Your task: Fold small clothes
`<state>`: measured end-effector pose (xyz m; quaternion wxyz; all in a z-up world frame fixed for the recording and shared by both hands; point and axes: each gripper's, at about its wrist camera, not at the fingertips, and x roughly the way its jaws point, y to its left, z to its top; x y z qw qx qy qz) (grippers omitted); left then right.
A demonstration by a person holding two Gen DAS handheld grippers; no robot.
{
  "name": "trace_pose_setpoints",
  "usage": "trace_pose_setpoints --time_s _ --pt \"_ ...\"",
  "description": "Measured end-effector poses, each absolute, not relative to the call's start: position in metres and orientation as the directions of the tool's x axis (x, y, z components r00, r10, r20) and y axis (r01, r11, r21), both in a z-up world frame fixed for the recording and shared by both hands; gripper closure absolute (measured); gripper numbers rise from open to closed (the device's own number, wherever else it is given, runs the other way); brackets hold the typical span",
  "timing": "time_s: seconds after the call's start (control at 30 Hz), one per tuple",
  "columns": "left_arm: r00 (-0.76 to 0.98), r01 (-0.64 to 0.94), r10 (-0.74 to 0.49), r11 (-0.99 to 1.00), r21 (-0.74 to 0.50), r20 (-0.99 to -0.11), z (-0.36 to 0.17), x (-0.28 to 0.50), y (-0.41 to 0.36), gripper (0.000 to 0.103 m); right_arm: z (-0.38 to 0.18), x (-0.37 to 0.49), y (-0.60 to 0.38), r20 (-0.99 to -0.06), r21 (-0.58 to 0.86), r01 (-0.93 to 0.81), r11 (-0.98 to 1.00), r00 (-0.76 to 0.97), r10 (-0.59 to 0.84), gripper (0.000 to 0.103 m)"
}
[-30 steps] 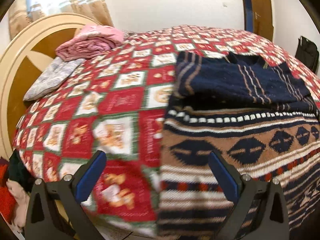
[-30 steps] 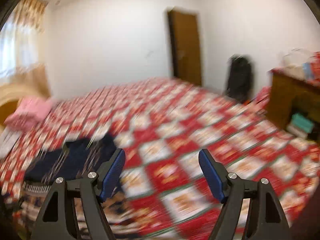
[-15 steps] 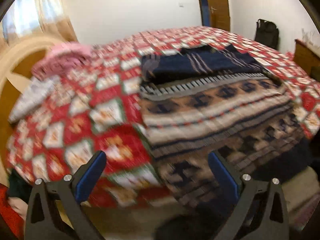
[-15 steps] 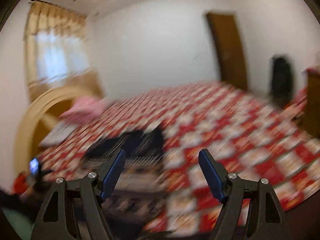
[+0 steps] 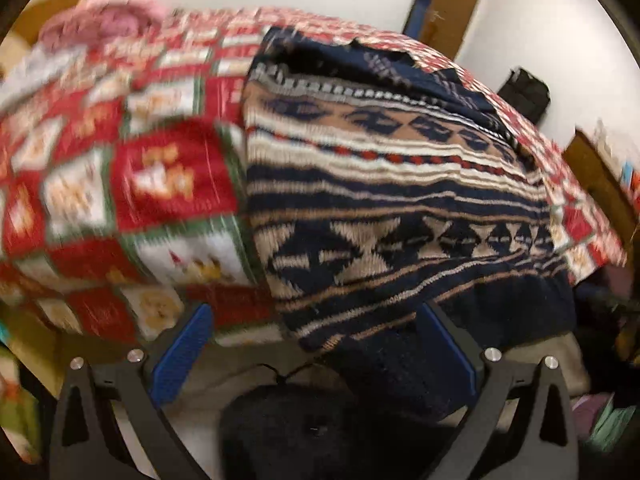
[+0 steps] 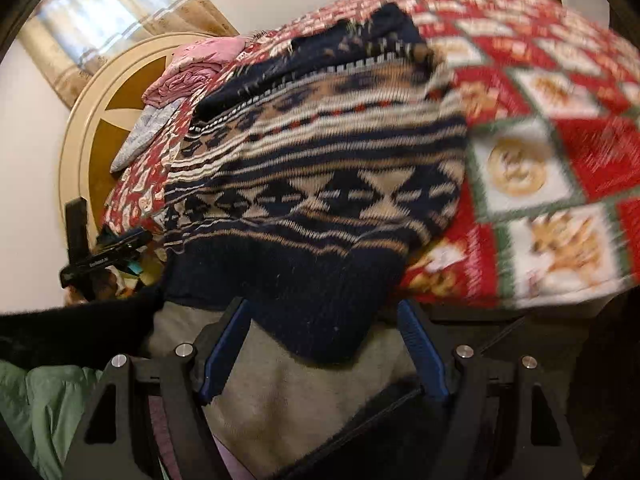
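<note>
While the red, white and green patchwork bedspread (image 5: 120,184) fills most of both views, the navy, tan and cream patterned knit sweater (image 5: 392,208) lies flat on it, its dark hem hanging over the near edge; I judge this the approach before the first fold; my left gripper (image 5: 316,352) and right gripper (image 6: 324,352) both gape empty at that hem; next, each must close on a hem corner.

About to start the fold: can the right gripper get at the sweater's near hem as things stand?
Probably yes. The right gripper is open, and the sweater has its dark hem hanging over the bed edge just ahead of the fingers, nothing between.
</note>
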<state>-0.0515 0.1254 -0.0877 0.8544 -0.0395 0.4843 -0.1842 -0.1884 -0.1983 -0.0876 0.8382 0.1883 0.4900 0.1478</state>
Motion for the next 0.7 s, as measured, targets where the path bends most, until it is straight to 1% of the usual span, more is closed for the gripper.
trace_pose_setpoints --time_s 0.03,0.1,0.17,0.27,0.3,0.33,0.37,0.4,0.43,0.47,0.5,0.53,0.6,0.63,0.67,0.7 --pt "0.443 0.278 -0.364 0.925 -0.26 -0.819 -0.092 -0.052 0.121 0.0 -0.092 -0.187 -0.197 -0.775 0.458 -0.056 0.887 0.465 0.429 0.026" --pt "0.438 0.316 -0.358 0.92 -0.231 -0.825 -0.097 -0.057 0.108 0.0 -0.099 -0.183 -0.191 -0.806 0.418 -0.047 0.907 0.442 0.394 0.027" --pt "0.442 0.364 -0.351 0.911 -0.193 -0.825 -0.099 -0.064 0.094 0.0 -0.102 -0.178 -0.189 -0.811 0.408 -0.064 0.911 0.432 0.394 0.026" --pt "0.426 0.397 -0.366 0.897 -0.192 -0.827 -0.105 -0.065 0.081 0.0 -0.105 -0.167 -0.182 -0.825 0.38 -0.078 0.922 0.421 0.376 0.028" --pt "0.422 0.399 -0.366 0.896 -0.193 -0.829 -0.108 -0.064 0.077 0.0 -0.106 -0.163 -0.18 -0.837 0.359 -0.076 0.93 0.415 0.357 0.039" --pt "0.418 0.402 -0.369 0.895 -0.195 -0.83 -0.11 -0.062 0.076 0.0 -0.11 -0.158 -0.179 -0.846 0.345 -0.073 0.936 0.407 0.344 0.054" --pt "0.416 0.405 -0.37 0.893 -0.195 -0.831 -0.111 -0.061 0.076 0.005 -0.113 -0.155 -0.179 -0.854 0.334 -0.07 0.94 0.399 0.333 0.059" --pt "0.413 0.409 -0.376 0.89 -0.2 -0.829 -0.114 -0.06 0.073 0.015 -0.114 -0.154 -0.18 -0.849 0.347 -0.072 0.935 0.399 0.346 0.067" --pt "0.404 0.409 -0.384 0.887 -0.212 -0.83 -0.115 -0.058 0.073 0.021 -0.114 -0.155 -0.182 -0.837 0.37 -0.081 0.926 0.403 0.369 0.079" --pt "0.397 0.407 -0.393 0.885 -0.224 -0.829 -0.115 -0.057 0.072 0.028 -0.112 -0.155 -0.182 -0.829 0.38 -0.088 0.921 0.409 0.382 0.082" --pt "0.395 0.408 -0.406 0.881 -0.238 -0.824 -0.115 -0.056 0.074 0.037 -0.11 -0.156 -0.181 -0.825 0.378 -0.095 0.921 0.417 0.382 0.083" --pt "0.399 0.41 -0.42 0.877 -0.252 -0.815 -0.113 -0.057 0.075 0.043 -0.107 -0.157 -0.181 -0.82 0.372 -0.106 0.922 0.429 0.379 0.084" --pt "0.404 0.406 -0.431 0.875 -0.264 -0.807 -0.109 -0.056 0.077 0.073 -0.098 -0.16 -0.18 -0.799 0.385 -0.128 0.914 0.45 0.4 0.085" --pt "0.41 0.399 -0.43 0.878 -0.266 -0.805 -0.106 -0.056 0.08 0.079 -0.093 -0.162 -0.18 -0.781 0.401 -0.14 0.905 0.464 0.418 0.085" --pt "0.419 0.389 -0.429 0.881 -0.269 -0.8 -0.102 -0.055 0.082 0.089 -0.084 -0.164 -0.181 -0.757 0.42 -0.159 0.893 0.482 0.442 0.086" --pt "0.423 0.382 -0.436 0.881 -0.28 -0.794 -0.098 -0.054 0.084 0.09 -0.074 -0.166 -0.181 -0.733 0.429 -0.182 0.885 0.503 0.458 0.086"
